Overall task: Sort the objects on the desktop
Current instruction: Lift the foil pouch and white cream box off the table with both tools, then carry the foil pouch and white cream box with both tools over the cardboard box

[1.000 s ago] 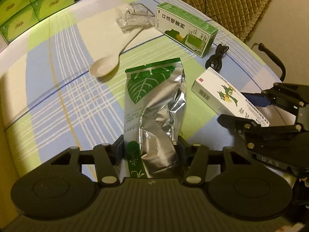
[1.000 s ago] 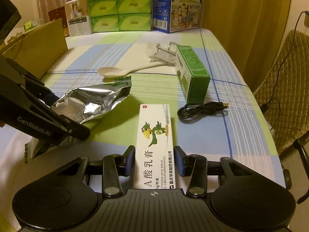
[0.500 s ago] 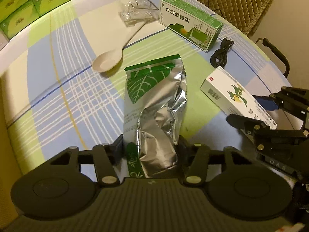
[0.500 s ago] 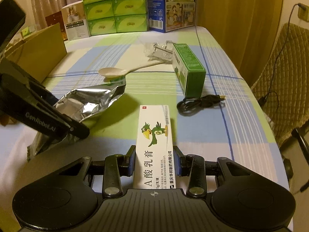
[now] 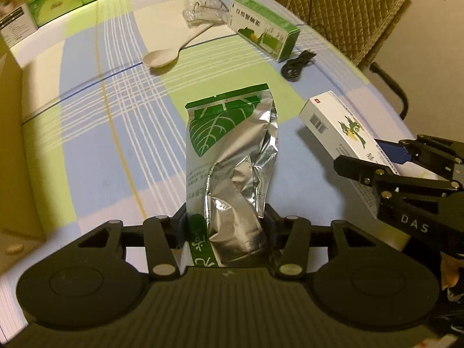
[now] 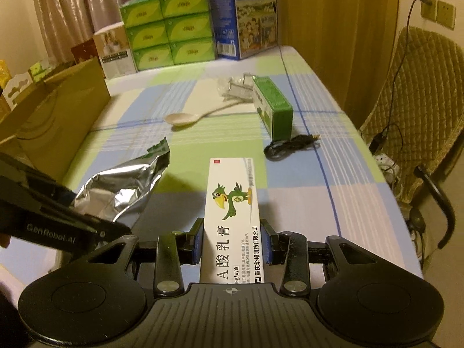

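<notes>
My left gripper point(image 5: 226, 226) is shut on the near end of a silver foil pouch point(image 5: 232, 156) with a green leaf print and holds it above the checked tablecloth. The pouch also shows in the right wrist view point(image 6: 121, 188). My right gripper point(image 6: 232, 240) is shut on a white ointment box point(image 6: 232, 203) with a green parrot, held level above the table. The box shows at the right of the left wrist view point(image 5: 342, 124), in the right gripper point(image 5: 406, 156).
On the table lie a beige spoon point(image 6: 185, 118), a green box point(image 6: 272, 107), a black cable point(image 6: 290, 146) and clear plastic wrap point(image 6: 235, 87). A cardboard box point(image 6: 55, 116) stands at the left. Green tissue packs point(image 6: 171, 29) and a milk carton point(image 6: 246, 14) stand at the back.
Both grippers have lifted and drawn back with their loads; the pouch and the ointment box now hang higher above the cloth, and the table objects look farther away.
</notes>
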